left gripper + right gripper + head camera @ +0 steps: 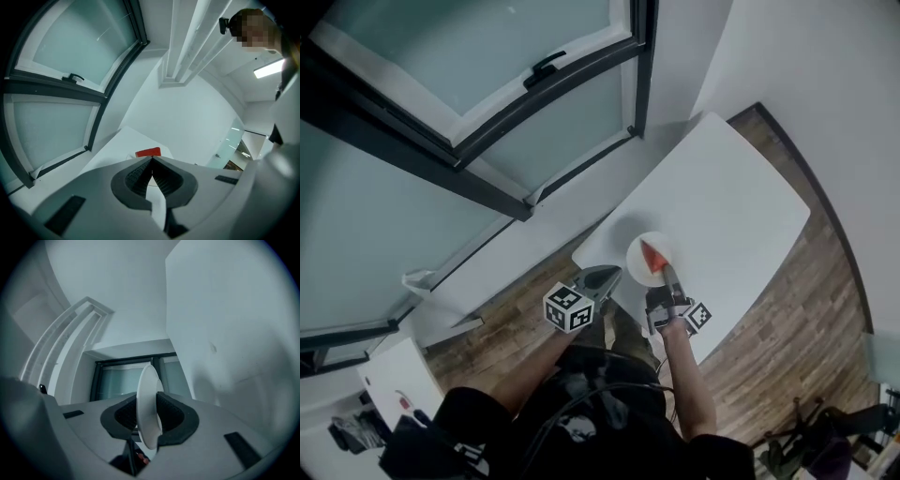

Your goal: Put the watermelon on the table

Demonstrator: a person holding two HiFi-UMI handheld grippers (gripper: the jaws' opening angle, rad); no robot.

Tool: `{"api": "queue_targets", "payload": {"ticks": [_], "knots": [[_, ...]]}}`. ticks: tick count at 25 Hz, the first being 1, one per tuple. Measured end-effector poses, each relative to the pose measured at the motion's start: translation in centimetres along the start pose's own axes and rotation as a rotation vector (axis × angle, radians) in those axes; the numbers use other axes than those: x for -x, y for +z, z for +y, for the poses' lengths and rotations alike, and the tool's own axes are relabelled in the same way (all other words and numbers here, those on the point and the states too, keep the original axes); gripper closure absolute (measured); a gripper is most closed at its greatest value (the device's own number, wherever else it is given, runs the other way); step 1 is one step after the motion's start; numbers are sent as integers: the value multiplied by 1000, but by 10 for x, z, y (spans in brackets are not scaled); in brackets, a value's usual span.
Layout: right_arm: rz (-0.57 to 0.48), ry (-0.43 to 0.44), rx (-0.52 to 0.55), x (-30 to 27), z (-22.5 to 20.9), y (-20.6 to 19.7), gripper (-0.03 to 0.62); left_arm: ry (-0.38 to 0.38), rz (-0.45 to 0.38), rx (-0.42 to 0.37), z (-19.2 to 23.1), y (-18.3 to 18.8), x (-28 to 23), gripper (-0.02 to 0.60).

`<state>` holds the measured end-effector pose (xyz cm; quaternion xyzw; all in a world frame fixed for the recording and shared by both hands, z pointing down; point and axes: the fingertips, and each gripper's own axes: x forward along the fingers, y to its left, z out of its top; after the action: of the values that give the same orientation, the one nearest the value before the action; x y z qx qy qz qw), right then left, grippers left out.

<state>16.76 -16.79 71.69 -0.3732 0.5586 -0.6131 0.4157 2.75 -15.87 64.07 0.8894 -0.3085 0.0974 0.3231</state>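
**Watermelon on its plate, at the corner of the table**

Head view: The red watermelon (pixel 651 253) lies on a small white plate (pixel 637 269). The plate is over the near corner of the white table (pixel 731 202). The right gripper (pixel 668 286) has the plate by its near rim. The left gripper (pixel 607 277) is just beside the plate and holds nothing. From up here I cannot tell if the plate sits on the table or hangs a bit above it.

Left gripper view: Its two fingers are pressed together with nothing between them. Past the tips you can see the red slice from the side, with a bit of plate under it. The head view only shows the slice from the top.

Right gripper view: Its fingers are squeezed on the plate, one on each side of the rim. The plate shows thin, edge-on, with the window (pixel 117 380) behind it. I cannot pick out the slice here. Only this view shows how firm the hold is.

To do this step well, I think the plate should stay flat so the slice does not slide off. It should go down slowly, well in from the table edge. The fingers should let go only when the plate sits flat.
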Motion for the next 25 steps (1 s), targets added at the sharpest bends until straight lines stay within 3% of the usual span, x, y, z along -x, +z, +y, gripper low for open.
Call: {"api": "queue_targets", "payload": {"ticks": [7, 12, 17, 19, 23, 25], "knots": [[-68, -114, -43, -72, -74, 30, 501, 12, 81, -31, 67, -1, -55, 577], [-10, -249, 74, -121, -105, 38, 501, 27, 64, 5, 99, 20, -67, 577], [-21, -232, 82, -164, -117, 53, 502, 26, 29, 52, 116, 41, -67, 577], [-4, -321, 155, -174, -125, 62, 500, 28, 35, 53, 123, 44, -65, 577], [78, -621, 346, -169, -141, 78, 499, 32, 30, 61, 129, 48, -58, 577], [119, -709, 439, -162, -135, 79, 491, 26, 25, 69, 126, 50, -55, 577]]}}
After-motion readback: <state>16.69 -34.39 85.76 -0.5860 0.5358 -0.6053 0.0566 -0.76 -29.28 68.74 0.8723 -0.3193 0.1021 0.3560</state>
